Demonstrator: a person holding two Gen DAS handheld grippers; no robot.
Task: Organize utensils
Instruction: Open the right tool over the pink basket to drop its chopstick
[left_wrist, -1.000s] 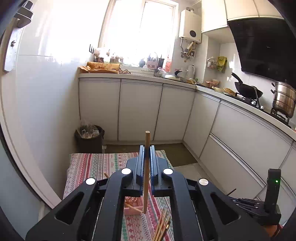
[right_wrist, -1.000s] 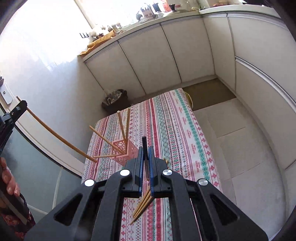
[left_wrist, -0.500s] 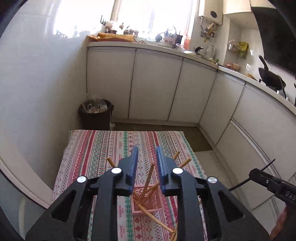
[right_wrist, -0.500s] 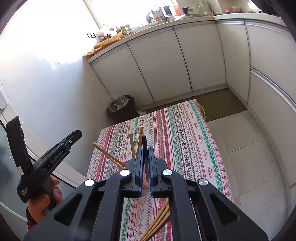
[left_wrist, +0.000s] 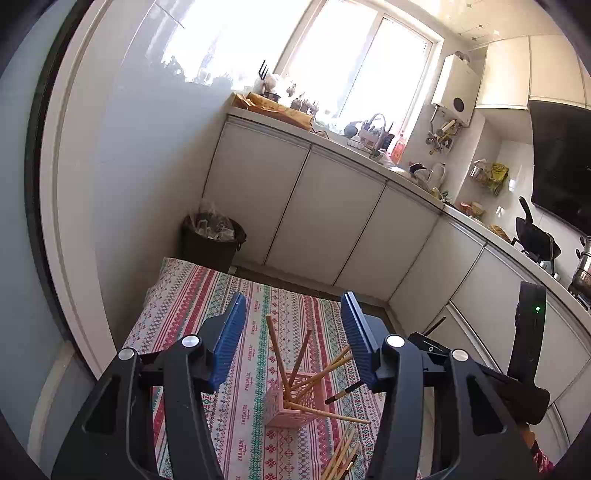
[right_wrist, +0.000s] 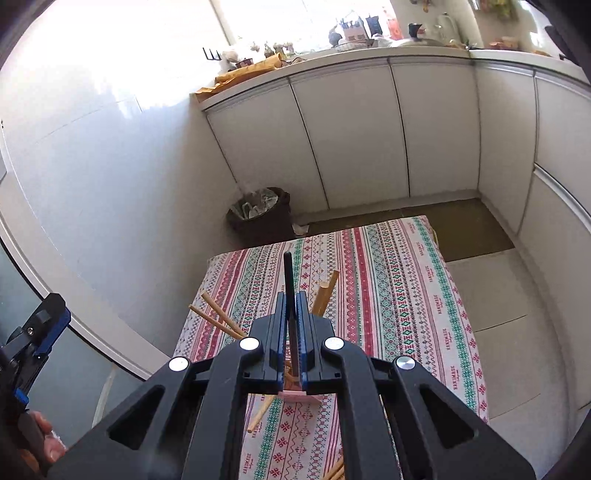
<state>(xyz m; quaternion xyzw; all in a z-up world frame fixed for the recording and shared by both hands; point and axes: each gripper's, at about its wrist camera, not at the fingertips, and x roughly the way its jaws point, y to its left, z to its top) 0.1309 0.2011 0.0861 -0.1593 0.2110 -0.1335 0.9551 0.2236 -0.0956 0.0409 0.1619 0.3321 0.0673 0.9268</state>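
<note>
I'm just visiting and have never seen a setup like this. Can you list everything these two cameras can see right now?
pink basket: one, pink, on the cloth, several chopsticks leaning in it
wooden chopsticks: a loose bundle, tan, lying on the cloth near the basket
dark chopstick: one, black, clamped in the right tool
tablecloth: one, striped red, green and white, over a low table
bin: one, dark, on the floor at the wall
cabinets: a row, white, under a cluttered counter
wok: one, black, on the stove
left tool: black with blue pads, jaws opening, nothing between them, above the basket
right tool: black with blue pads, shut on the dark chopstick
</note>
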